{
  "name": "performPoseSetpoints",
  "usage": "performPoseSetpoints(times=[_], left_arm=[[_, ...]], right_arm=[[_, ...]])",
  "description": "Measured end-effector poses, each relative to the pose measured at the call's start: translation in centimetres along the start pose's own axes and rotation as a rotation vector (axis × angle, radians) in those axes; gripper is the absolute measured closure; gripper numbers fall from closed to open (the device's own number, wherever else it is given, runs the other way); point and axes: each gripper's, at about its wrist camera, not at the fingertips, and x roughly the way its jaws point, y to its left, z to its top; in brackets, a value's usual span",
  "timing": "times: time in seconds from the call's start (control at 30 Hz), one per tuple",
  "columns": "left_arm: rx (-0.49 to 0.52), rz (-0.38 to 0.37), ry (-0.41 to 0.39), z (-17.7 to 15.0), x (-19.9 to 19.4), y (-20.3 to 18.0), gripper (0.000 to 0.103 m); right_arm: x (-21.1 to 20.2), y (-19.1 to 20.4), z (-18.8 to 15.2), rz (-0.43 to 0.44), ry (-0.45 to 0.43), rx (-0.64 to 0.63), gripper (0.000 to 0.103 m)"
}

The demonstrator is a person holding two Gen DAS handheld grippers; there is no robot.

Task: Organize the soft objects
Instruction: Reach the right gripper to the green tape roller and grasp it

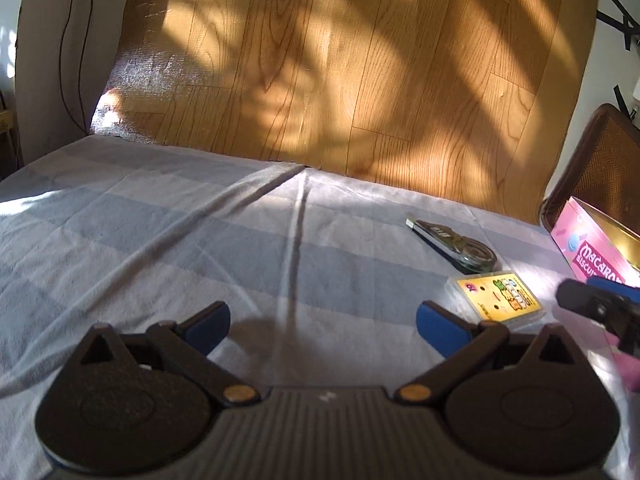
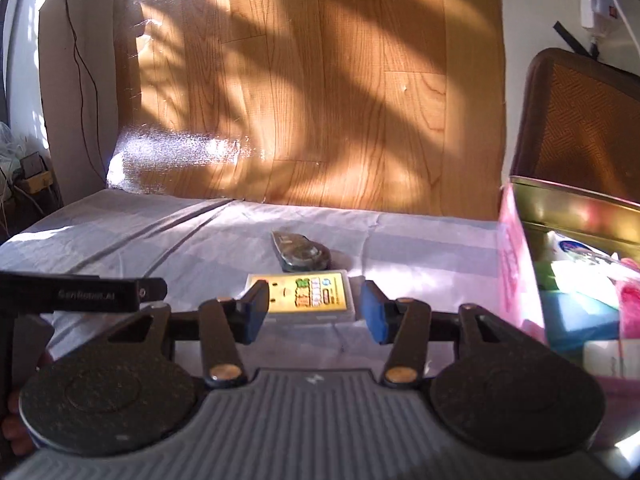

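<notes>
Soft things fill the open pink tin at the right edge of the right wrist view: a blue block, a white packet and something pink lie inside its gold-lined walls, too washed out by sunlight to name further. Nearest the lens, the right gripper stands about half open with nothing between its blue pads, which hover over the striped cloth. Just past the pads, at the centre of the frame, lies a yellow card case, flat on the cloth. Beyond it, near but apart, rests a dark tape dispenser.

In the left wrist view, the left gripper spreads wide and empty at the bottom of the frame, above a long crease in the cloth. The card case and the dispenser sit at the right middle, with the tin's pink side at the far right edge. Wood-grain sheeting rises behind the cloth, streaked with shadow.
</notes>
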Motion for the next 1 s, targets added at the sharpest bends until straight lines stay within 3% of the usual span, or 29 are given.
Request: performPoseSetpoints(times=[0.17, 0.33, 0.37, 0.53, 0.63, 0.7, 0.87, 1.0], left_arm=[[-0.009, 0.0, -0.036, 0.1, -0.2, 0.0, 0.0], [-0.046, -0.009, -0.051, 0.5, 0.1, 0.7, 0.0], [-0.052, -0.009, -0.05, 0.5, 0.1, 0.8, 0.0], [-0.098, 0.036, -0.083, 0.8, -0.1, 1.4, 0.0], [-0.159, 0.064, -0.112, 1.1, -0.4, 2.6, 0.0], [-0.219, 0.081, -0.141, 1.2, -0.7, 3.8, 0.0], [-0.283, 0.101, -0.156, 1.3, -0.7, 5.0, 0.0], [-0.273, 0.092, -0.144, 1.3, -0.5, 4.8, 0.0]], right_arm=[[7.1, 1.0, 2.3, 0.01, 0.117, -0.065, 0.04], [10.7, 1.0, 2.2, -0.03, 0.186, -0.104, 0.04], [10.8, 0.9, 2.3, -0.003, 0.192, -0.086, 0.047], [11.1, 3.1, 2.2, 0.05, 0.2, -0.139, 0.048], [10.6, 6.2, 1.2, 0.126, 0.182, -0.251, 0.048], [10.2, 7.1, 0.9, 0.132, 0.18, -0.277, 0.048], [7.7, 7.5, -0.1, 0.182, 0.187, -0.336, 0.048], [4.7, 7.1, -1.7, 0.199, 0.183, -0.331, 0.047]])
